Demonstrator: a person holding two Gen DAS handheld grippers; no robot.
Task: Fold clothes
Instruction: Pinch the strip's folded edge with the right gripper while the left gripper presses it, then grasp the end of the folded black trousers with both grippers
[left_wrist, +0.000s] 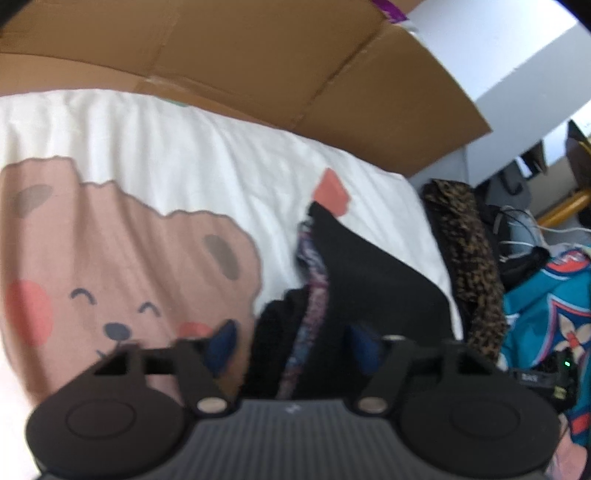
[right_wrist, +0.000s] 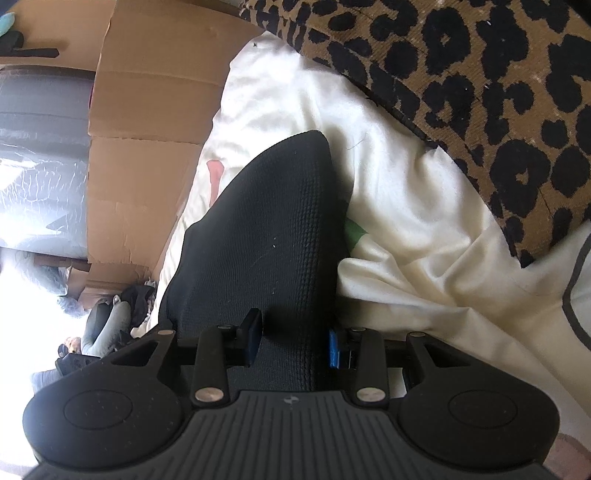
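Black cloth (right_wrist: 266, 229) sits pinched in the right claw (right_wrist: 291, 341); left claw (left_wrist: 291, 345) gapes, released, around bunched garments (left_wrist: 314, 295) on the bed (left_wrist: 184, 147).

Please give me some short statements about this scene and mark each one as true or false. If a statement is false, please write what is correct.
1. The right gripper is shut on the black garment. True.
2. The bed cover shows a smiling bear face. True.
3. The left gripper is fully closed with nothing between its fingers. False: its jaws stand wide, with the black garment between them; the blurred picture does not show them pressing on it.
4. The leopard-print fabric is plain green. False: it is tan with black spots.
5. Flattened brown cardboard stands behind the bed. True.
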